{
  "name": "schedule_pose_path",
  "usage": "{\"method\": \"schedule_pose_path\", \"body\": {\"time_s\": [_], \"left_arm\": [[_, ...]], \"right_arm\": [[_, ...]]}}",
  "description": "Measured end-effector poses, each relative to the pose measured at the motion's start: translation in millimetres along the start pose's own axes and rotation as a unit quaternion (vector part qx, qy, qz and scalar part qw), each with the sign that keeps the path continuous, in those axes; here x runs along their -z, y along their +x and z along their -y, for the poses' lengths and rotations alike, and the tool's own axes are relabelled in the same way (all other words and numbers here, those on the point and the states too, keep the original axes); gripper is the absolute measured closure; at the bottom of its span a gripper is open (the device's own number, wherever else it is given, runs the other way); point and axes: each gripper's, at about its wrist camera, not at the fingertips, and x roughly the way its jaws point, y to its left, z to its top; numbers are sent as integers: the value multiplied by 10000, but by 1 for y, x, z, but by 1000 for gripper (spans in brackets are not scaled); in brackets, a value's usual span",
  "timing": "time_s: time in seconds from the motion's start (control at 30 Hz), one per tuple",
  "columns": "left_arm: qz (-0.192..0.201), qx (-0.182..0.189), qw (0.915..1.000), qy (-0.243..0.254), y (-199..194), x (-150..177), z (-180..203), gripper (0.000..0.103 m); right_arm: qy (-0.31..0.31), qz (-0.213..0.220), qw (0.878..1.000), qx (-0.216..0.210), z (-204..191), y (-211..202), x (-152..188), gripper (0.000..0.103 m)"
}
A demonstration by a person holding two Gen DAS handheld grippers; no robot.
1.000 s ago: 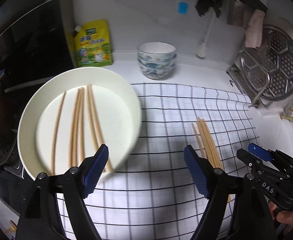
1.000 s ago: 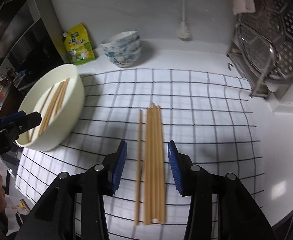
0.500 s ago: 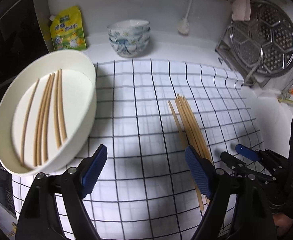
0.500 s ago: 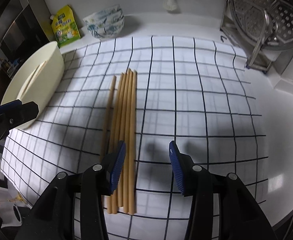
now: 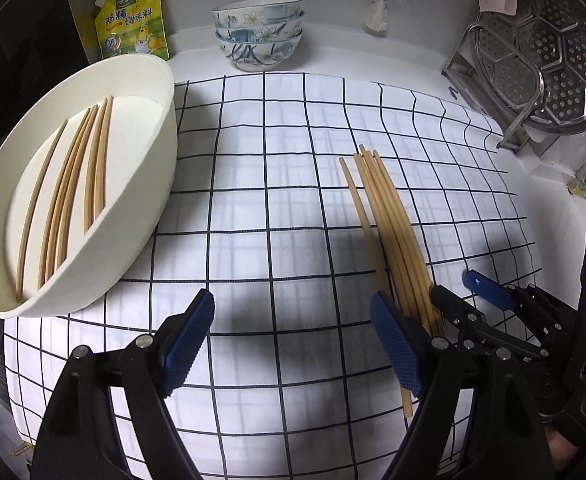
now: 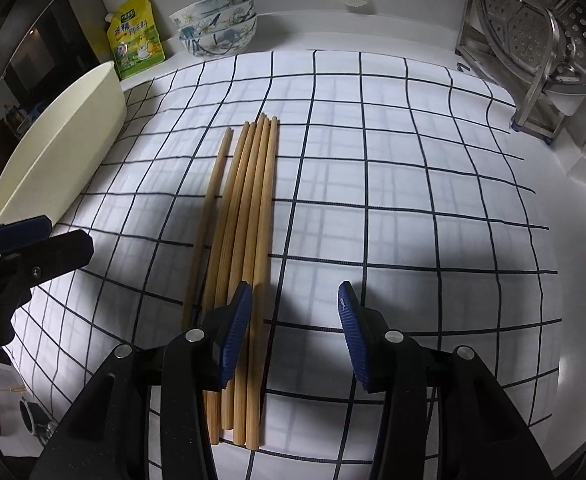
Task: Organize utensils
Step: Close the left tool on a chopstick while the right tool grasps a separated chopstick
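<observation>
Left gripper (image 5: 293, 340) fingers wide apart, holding nothing, over checked cloth (image 5: 277, 184); right gripper (image 6: 295, 328) fingers apart, empty, left pad (image 6: 235, 332) above loose chopsticks (image 6: 249, 216) on cloth; more chopsticks (image 5: 69, 188) inside cream bowl (image 5: 161, 120).

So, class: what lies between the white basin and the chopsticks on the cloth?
Only bare checked cloth between basin and chopsticks; left wrist view shows it.

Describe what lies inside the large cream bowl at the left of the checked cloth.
Inside the cream bowl lie several loose wooden chopsticks, roughly parallel on its floor. Its near wall hides their lower ends.
</observation>
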Motion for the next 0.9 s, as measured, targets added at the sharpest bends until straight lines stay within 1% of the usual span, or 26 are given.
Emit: {"method": "schedule_pose_path", "body": {"time_s": [0.1, 0.27, 0.43, 0.5, 0.63, 0.73, 0.9], "left_arm": [[-29, 110, 9999, -86, 3, 0, -1, 24], [-39, 53, 10000, 6, 9, 1, 6, 24], [35, 0, 9999, 122, 15, 1, 17, 24], [18, -20, 9998, 185, 20, 1, 22, 24], [-51, 54, 9997, 229, 30, 1, 31, 24], [-88, 23, 9996, 280, 38, 2, 36, 24], [-179, -32, 9993, 313, 50, 5, 40, 24]], "right_arm": [[-15, 1, 10000, -12, 1, 1, 2, 60], [48, 9, 10000, 19, 9, 1, 4, 60], [147, 59, 9998, 95, 21, -1, 5, 60], [188, 74, 9997, 126, 26, -1, 5, 60], [297, 93, 9993, 215, 40, -4, 7, 60], [349, 86, 9989, 290, 48, -5, 9, 60], [400, 198, 9989, 121, 52, -12, 11, 59]]}}
